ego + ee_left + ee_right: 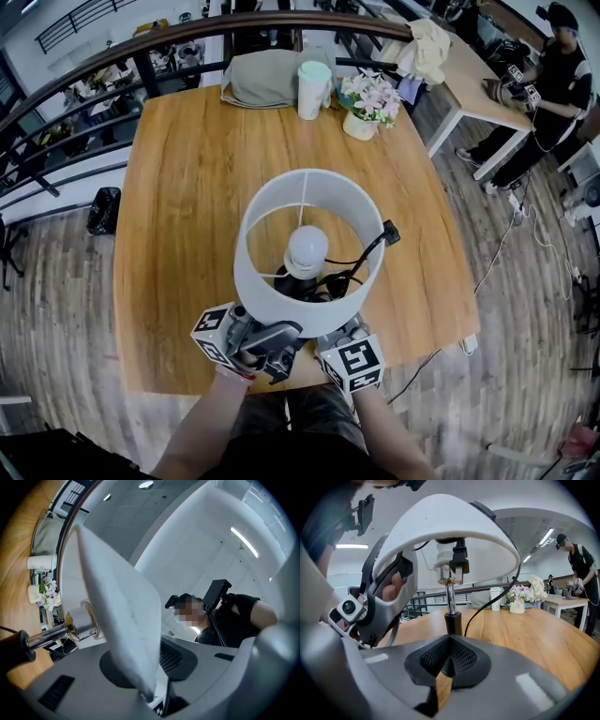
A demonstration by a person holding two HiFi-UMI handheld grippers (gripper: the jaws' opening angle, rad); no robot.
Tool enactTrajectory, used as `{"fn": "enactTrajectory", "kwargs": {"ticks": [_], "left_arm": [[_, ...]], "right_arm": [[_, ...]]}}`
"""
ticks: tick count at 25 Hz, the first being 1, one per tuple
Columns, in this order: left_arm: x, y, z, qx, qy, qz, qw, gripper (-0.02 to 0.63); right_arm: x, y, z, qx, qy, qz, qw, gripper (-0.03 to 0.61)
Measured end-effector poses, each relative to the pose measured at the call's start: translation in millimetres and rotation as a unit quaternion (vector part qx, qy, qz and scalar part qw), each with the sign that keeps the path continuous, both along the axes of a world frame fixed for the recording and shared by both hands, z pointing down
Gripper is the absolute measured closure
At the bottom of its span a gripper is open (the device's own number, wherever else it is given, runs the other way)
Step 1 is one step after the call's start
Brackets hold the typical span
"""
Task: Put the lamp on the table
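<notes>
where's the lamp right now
In the head view the lamp is at the near edge of the wooden table, just beyond the left tongs and right tongs; the cup and flowers are at the far edge.

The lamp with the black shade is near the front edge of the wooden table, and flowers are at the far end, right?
No, the shade is white, not black; the head view shows it. The lamp is near the front edge of the wooden table, with flowers at the far end.
</notes>
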State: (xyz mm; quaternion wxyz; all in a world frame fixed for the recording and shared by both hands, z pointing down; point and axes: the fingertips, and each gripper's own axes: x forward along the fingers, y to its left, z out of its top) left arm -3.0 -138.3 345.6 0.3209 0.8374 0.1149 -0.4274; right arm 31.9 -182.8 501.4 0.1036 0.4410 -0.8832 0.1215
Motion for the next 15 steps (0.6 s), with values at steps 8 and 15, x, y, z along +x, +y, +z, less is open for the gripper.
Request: {"fn": "enactTrajectory", "kwargs": {"ticks": [8, 15], "left_arm": [[0, 0, 3, -0.003, -0.013, -0.005, 0.9999, 0.500], [1, 4, 19, -0.011, -0.066, -0.032, 0.9972, 0.482]], "right_arm": [[-1, 4, 0, 0.001, -0.001, 0.001, 1.000, 0.571], [1, 10, 2, -0.003, -0.003, 0.006, 1.000, 0.571]]}}
